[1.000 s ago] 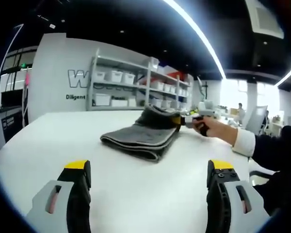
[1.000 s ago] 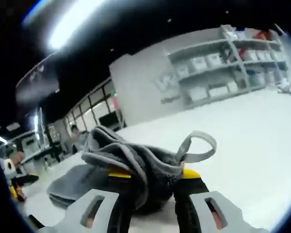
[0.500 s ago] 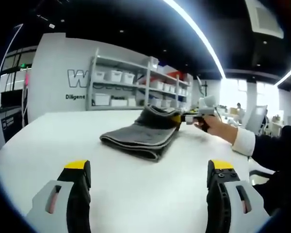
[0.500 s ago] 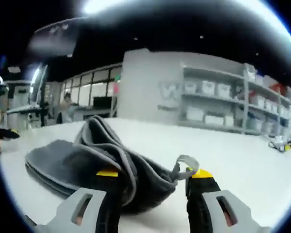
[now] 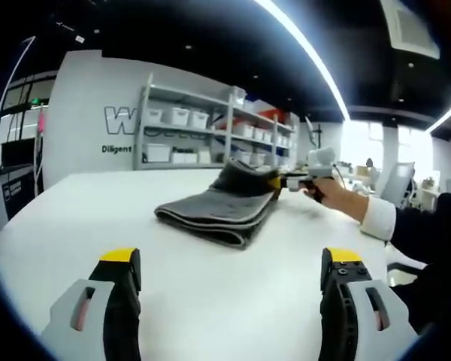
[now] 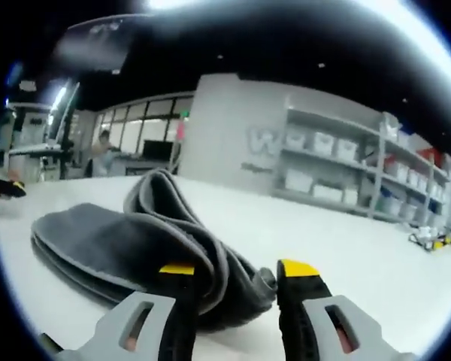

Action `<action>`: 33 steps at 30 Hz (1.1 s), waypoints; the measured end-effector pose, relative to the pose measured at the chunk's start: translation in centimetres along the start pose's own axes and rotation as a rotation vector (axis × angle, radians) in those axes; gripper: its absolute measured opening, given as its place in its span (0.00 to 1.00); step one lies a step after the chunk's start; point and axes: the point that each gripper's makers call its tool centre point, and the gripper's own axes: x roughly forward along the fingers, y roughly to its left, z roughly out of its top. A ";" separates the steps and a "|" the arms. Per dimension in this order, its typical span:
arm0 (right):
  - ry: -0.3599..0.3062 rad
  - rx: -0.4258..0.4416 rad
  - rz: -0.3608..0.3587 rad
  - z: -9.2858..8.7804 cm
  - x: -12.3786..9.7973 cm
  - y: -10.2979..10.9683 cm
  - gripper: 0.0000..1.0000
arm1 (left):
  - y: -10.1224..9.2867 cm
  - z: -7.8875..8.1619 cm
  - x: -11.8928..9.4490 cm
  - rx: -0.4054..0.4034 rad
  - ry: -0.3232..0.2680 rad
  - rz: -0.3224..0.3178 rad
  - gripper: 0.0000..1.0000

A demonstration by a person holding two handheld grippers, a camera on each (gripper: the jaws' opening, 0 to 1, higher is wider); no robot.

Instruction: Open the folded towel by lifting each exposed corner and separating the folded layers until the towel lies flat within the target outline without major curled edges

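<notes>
Towel (image 5: 218, 212) is lying folded in soft grey layers on the white table (image 5: 98, 218), one corner bunching up at the right gripper (image 6: 229, 280), whose jaws are pinching that thick fold. The left gripper (image 5: 229, 263) is hovering well back, jaws spread wide, gripping nothing. Limp and light by the look of it, so it is best taken by a single top layer at the corner.

Lab or workshop; shelving (image 5: 210, 128) stacked with white bins (image 5: 179, 117); big white table (image 5: 210, 286).
</notes>
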 end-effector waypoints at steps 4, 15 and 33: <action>0.010 0.034 -0.020 -0.4 0.1 -0.8 0.34 | 0.0 0.0 0.0 0.000 0.001 -0.001 0.98; 0.060 0.226 -0.002 -2.5 -0.1 -1.4 0.27 | 1.2 0.2 0.4 0.002 0.011 -0.002 0.98; 0.042 0.253 0.000 -2.2 -0.4 -1.4 0.25 | 0.9 0.2 0.3 0.004 0.011 0.001 0.98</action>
